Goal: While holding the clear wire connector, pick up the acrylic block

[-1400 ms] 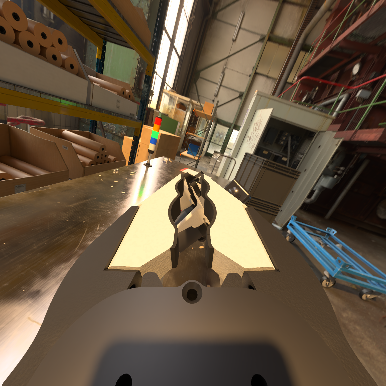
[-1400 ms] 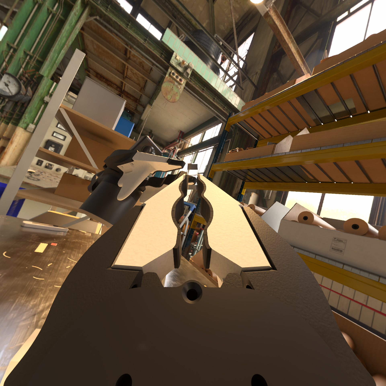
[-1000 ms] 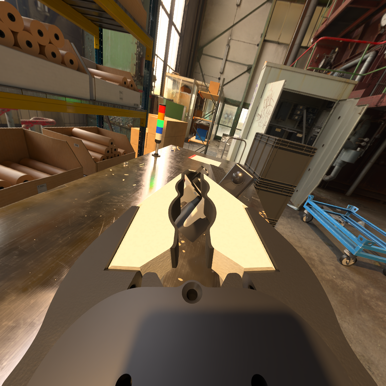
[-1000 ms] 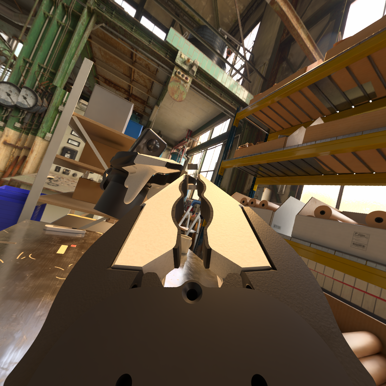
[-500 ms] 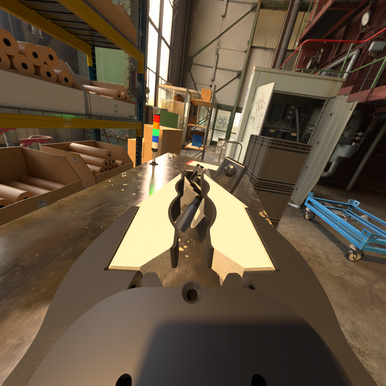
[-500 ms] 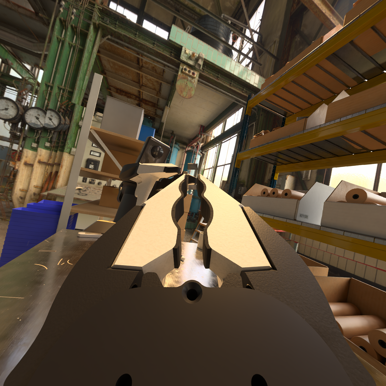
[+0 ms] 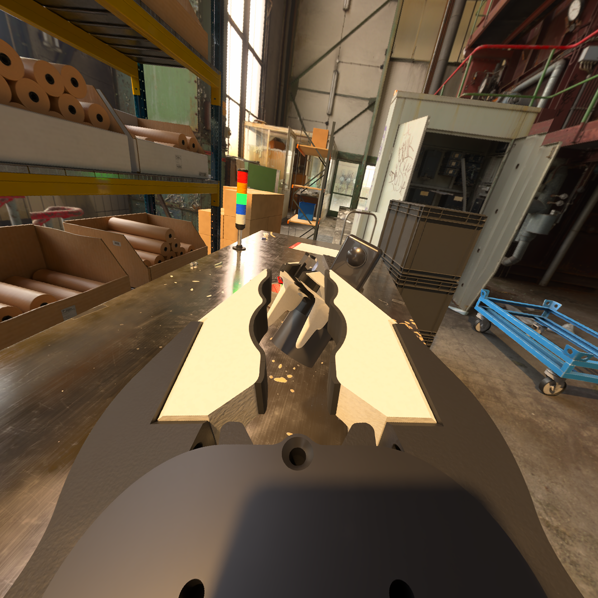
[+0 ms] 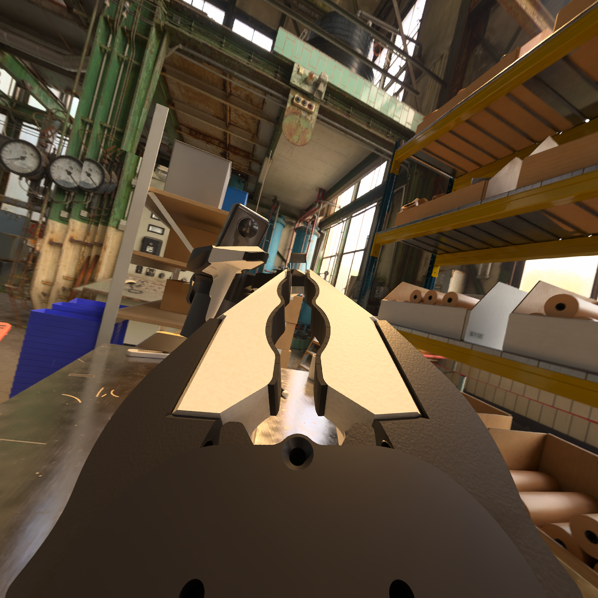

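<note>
My right gripper is shut on a small clear piece, the wire connector, pinched at its fingertips above the metal table. My left gripper is open and empty, low over the table. The two grippers face each other. The right one shows between my left fingers. The left one shows up and to the left in the right wrist view. A small red and green patch lies on the table between my left fingers. I cannot make out the acrylic block for sure.
A signal light tower and a white sheet are at the table's far end. Grey crates and a blue trolley stand off the right edge. A white flat item lies near blue stacked bins.
My left jaws have opened wider. The right wrist view has tilted down from the ceiling toward the table. The right gripper stays shut on the clear piece.
</note>
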